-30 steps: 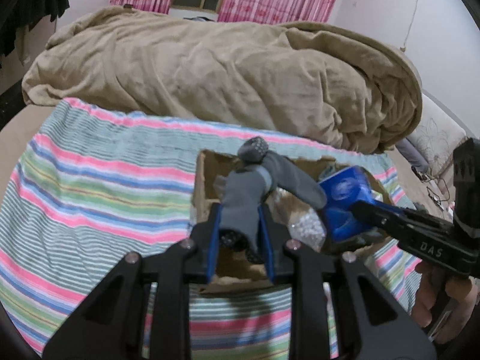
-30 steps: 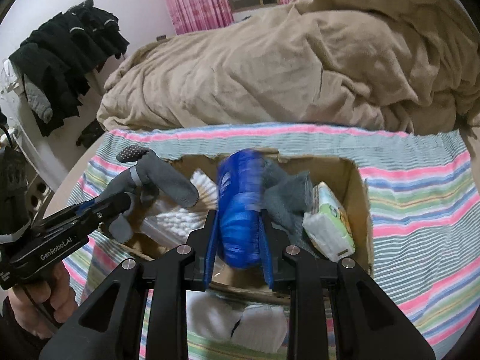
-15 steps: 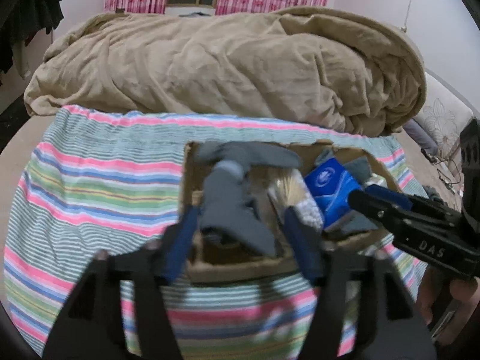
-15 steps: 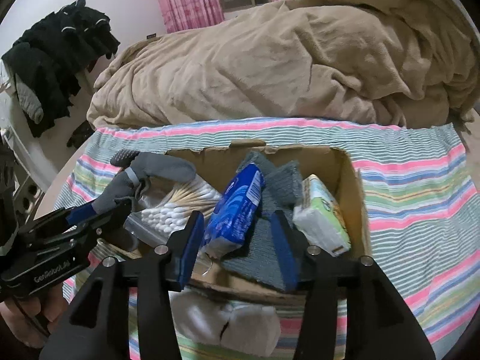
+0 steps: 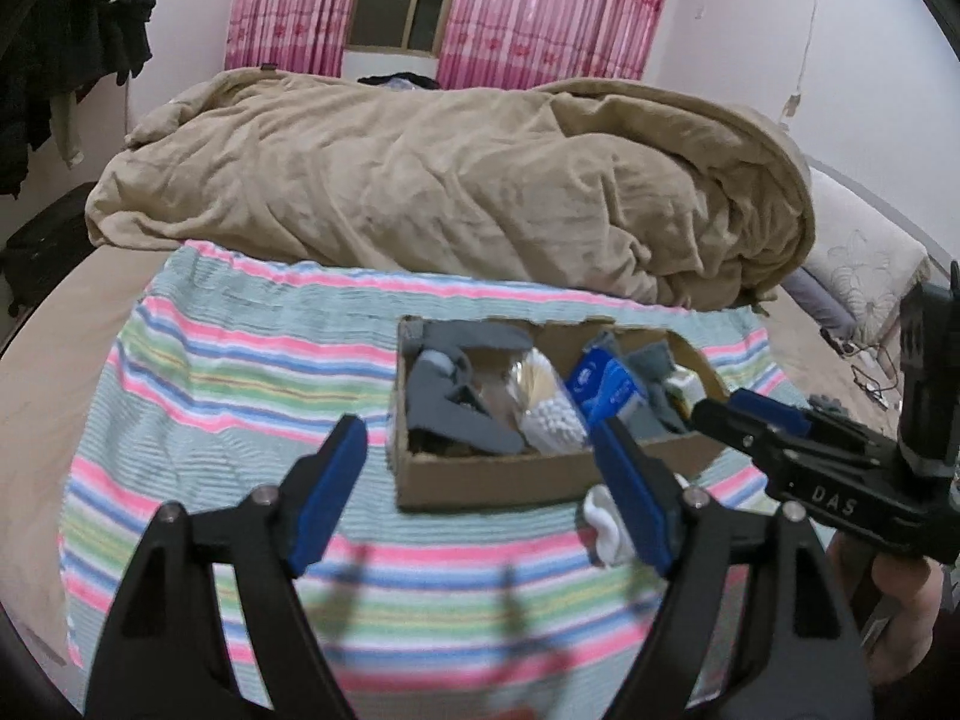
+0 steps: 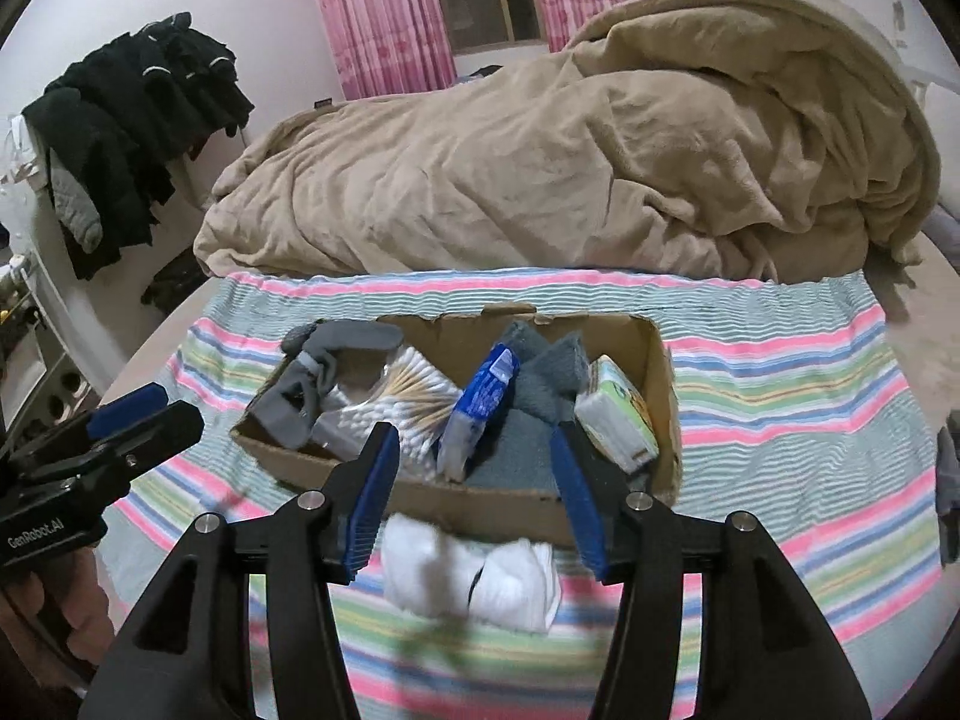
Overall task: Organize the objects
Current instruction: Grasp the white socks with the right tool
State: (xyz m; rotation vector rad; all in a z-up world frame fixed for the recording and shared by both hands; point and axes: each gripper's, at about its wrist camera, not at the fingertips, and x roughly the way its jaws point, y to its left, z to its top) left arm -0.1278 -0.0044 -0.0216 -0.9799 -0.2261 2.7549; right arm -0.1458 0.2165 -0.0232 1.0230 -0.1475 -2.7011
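Cardboard box just ahead of both grippers, packed: grey sock, cotton swabs, blue packet, grey cloth, tissue pack. White socks below right gripper, spread wide, empty. Left gripper likewise. Striped blanket underneath, tan duvet beyond, pink curtains behind.

Even indoor light is seen; edges are bent by fisheye distortion, and the white socks are blurred.
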